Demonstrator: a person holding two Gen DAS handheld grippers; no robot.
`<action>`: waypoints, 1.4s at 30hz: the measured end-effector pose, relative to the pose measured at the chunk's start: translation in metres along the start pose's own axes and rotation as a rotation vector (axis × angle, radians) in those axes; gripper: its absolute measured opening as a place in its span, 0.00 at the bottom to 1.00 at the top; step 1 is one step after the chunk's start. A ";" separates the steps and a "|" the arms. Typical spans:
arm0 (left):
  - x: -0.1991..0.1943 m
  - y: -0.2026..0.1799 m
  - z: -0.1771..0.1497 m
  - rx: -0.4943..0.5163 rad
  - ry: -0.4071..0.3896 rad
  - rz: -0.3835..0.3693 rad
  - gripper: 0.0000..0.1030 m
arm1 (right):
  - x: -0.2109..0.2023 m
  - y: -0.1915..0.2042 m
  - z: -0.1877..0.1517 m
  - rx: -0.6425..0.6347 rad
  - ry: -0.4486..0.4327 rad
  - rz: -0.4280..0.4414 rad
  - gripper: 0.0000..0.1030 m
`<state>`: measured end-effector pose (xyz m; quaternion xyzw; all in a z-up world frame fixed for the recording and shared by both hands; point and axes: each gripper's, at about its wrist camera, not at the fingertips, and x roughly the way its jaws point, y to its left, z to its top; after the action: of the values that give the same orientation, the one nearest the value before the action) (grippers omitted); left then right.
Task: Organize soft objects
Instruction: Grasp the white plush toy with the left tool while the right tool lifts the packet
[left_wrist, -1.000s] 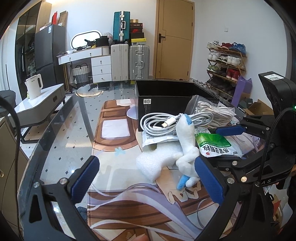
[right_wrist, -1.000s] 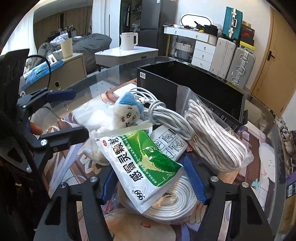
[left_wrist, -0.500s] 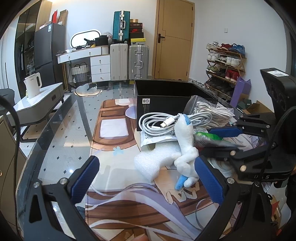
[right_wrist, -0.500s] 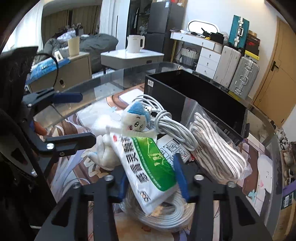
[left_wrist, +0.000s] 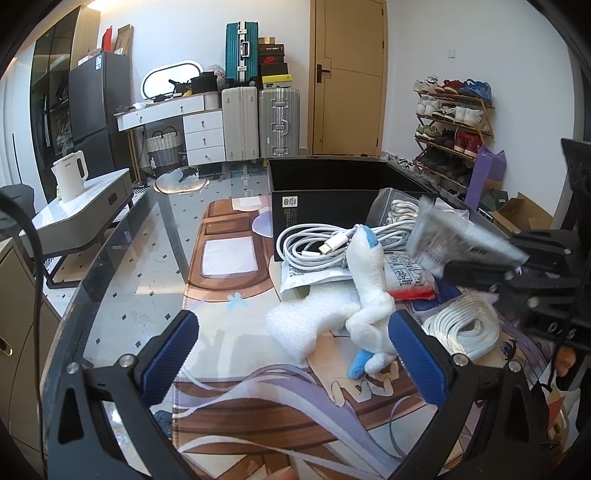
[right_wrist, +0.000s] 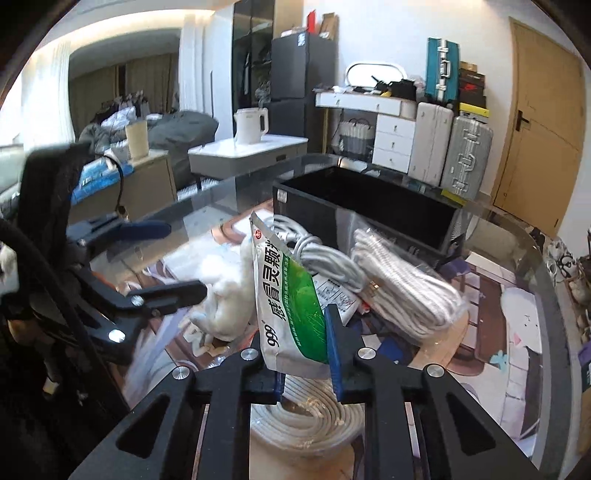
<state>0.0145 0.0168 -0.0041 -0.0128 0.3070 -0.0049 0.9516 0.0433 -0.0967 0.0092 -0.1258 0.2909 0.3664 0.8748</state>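
Observation:
My right gripper (right_wrist: 303, 350) is shut on a green and white sachet (right_wrist: 288, 299) and holds it tilted above the pile; the left wrist view shows the sachet's silver back (left_wrist: 461, 240). My left gripper (left_wrist: 291, 354) is open and empty, low over the mat. Between its fingers lie a white foam piece (left_wrist: 310, 325) and a white plush toy with blue tips (left_wrist: 369, 306). A black open box (left_wrist: 340, 199) stands behind the pile. A white charging cable (left_wrist: 317, 247), a bagged white cord (right_wrist: 406, 291) and a flat coiled cable (right_wrist: 310, 417) lie around.
A glass table (left_wrist: 122, 280) carries a printed mat (left_wrist: 229, 369). A flat instruction packet (left_wrist: 402, 273) lies under the plush. A side table with a white kettle (left_wrist: 70, 177) stands to the left. Suitcases, drawers, a door and a shoe rack (left_wrist: 454, 122) line the far wall.
My right gripper closed on the green sachet and lifted it off the pile, tilting it upright. The flat coiled cable under it now shows. The left gripper stayed open and nearly still.

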 end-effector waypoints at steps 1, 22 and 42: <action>-0.001 -0.001 0.000 0.004 -0.001 0.000 1.00 | -0.004 0.000 0.000 0.009 -0.009 -0.001 0.18; 0.016 -0.052 0.008 0.175 0.073 -0.037 0.62 | -0.026 -0.010 -0.014 0.121 -0.061 -0.012 0.18; -0.009 -0.040 0.011 0.170 -0.010 -0.093 0.34 | -0.026 -0.011 -0.014 0.130 -0.070 -0.011 0.18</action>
<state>0.0137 -0.0226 0.0107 0.0535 0.2997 -0.0752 0.9496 0.0309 -0.1256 0.0140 -0.0575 0.2824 0.3461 0.8929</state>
